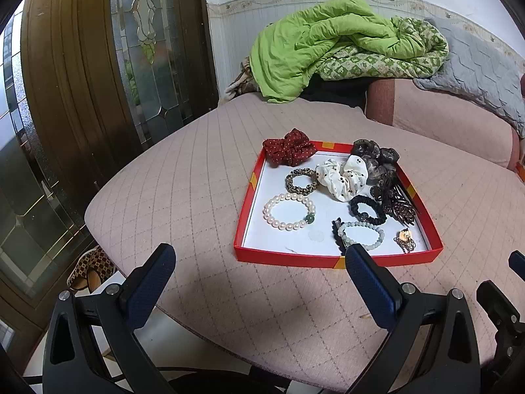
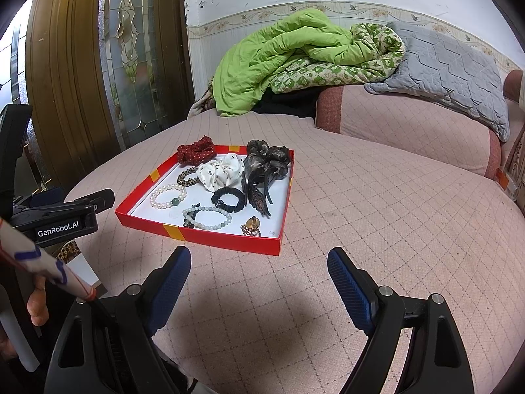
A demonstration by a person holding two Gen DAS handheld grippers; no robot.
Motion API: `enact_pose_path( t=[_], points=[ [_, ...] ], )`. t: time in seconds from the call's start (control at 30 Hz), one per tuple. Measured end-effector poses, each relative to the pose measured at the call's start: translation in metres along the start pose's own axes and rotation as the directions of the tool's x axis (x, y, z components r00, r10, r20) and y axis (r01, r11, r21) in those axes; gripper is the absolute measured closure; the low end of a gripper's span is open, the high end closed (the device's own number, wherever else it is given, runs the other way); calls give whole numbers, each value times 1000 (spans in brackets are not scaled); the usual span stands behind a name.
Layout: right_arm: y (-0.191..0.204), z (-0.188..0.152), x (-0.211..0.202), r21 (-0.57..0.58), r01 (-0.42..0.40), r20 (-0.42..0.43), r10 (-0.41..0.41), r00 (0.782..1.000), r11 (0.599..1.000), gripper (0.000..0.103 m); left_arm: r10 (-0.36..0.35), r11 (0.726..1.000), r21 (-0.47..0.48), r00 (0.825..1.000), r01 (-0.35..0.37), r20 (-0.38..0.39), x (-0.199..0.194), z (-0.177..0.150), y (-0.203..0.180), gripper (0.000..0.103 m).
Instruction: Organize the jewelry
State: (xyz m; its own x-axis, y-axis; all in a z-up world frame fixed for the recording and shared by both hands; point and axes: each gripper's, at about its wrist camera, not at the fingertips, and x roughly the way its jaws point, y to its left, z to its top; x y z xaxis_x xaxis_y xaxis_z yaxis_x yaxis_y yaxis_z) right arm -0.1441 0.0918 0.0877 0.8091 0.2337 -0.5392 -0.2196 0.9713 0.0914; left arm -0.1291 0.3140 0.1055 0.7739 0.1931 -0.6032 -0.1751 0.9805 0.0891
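A shallow red tray (image 2: 210, 238) is lying on the pink quilted bed cover (image 2: 361, 229), and the jewelry is resting inside it on the white bottom. A white pearl bracelet (image 1: 288, 210) is sitting near the left wall, and a pale green bead bracelet (image 1: 361, 234) is lying nearer to the front wall, with a black hair tie (image 1: 367, 209) just behind it. Toward the back, a red dotted scrunchie (image 1: 288, 147) is hanging over the corner (partly outside the rim), beside a white dotted scrunchie (image 1: 343, 174). The left gripper (image 1: 259, 272) is hovering before the tray with its jaws spread and nothing between them. The right gripper (image 2: 259, 266) is also standing wide apart and holding nothing. A green blanket (image 2: 288, 55) is lying behind.
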Motion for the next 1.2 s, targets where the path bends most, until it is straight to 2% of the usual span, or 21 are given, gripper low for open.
enact_pose_path(
  t=[1.2],
  points=[
    [-1, -2, -1, -9, -2, -5, 2, 1000, 1000, 13, 5, 1000, 14, 1000, -5, -7, 2, -4, 0, 0]
  ],
)
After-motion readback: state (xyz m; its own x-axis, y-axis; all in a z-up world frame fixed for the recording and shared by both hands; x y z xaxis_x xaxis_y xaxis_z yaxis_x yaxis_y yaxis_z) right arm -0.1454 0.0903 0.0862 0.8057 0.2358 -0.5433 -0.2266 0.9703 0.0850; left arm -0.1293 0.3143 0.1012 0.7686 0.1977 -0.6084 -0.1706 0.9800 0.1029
